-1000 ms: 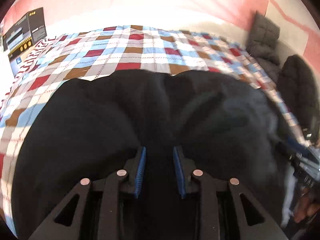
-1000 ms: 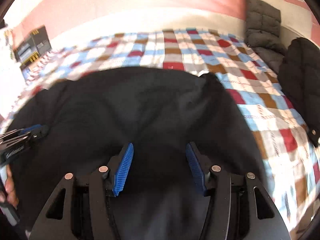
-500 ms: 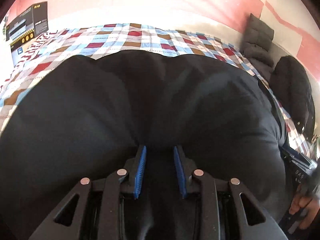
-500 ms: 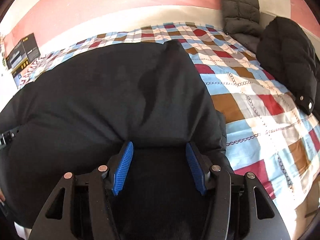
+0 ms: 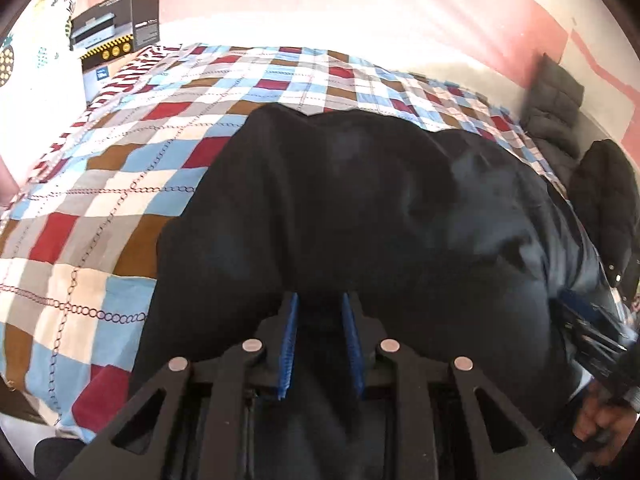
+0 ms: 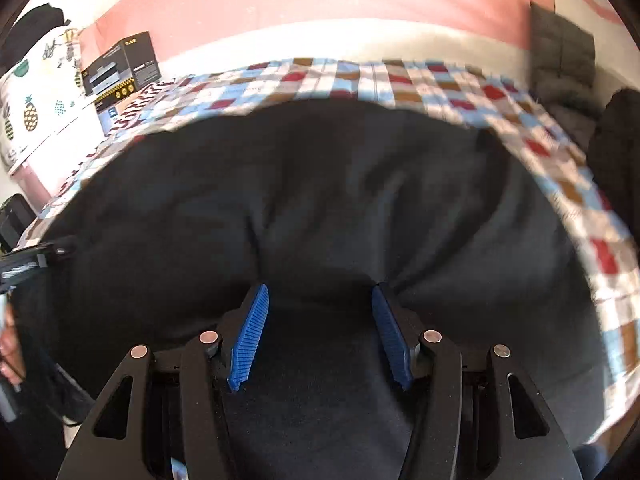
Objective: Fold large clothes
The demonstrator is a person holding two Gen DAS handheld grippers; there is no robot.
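Two claws hold one large black soft-fabric garment (image 5: pixel 360 208) over the bed with the red, blue, brown and white checked cover (image 5: pixel 120 184). Against a second ago, the garment now covers less of the checked cover on the side toward the black printed cardboard box (image 5: pixel 116 20): in the left wrist view a wide band of checks shows there, where half a second ago black cloth filled nearly the whole frame. I judge the cloth has been drawn toward the person and across, a fold being laid or straightened.

Left claw (image 5: pixel 320 344): jaws closing, black cloth bunched between the blue ribbed pads. Right claw (image 6: pixel 320 336): jaws stand wider, cloth spanning the gap between both pads, seemingly gripped on a thick fold.

Its far edge lies short of the box and of the grey quilted cushion (image 6: pixel 560 48). The long axis seems to run crosswise, from box side to cushion side, between the two claws; which end is collar or hem cannot be told.
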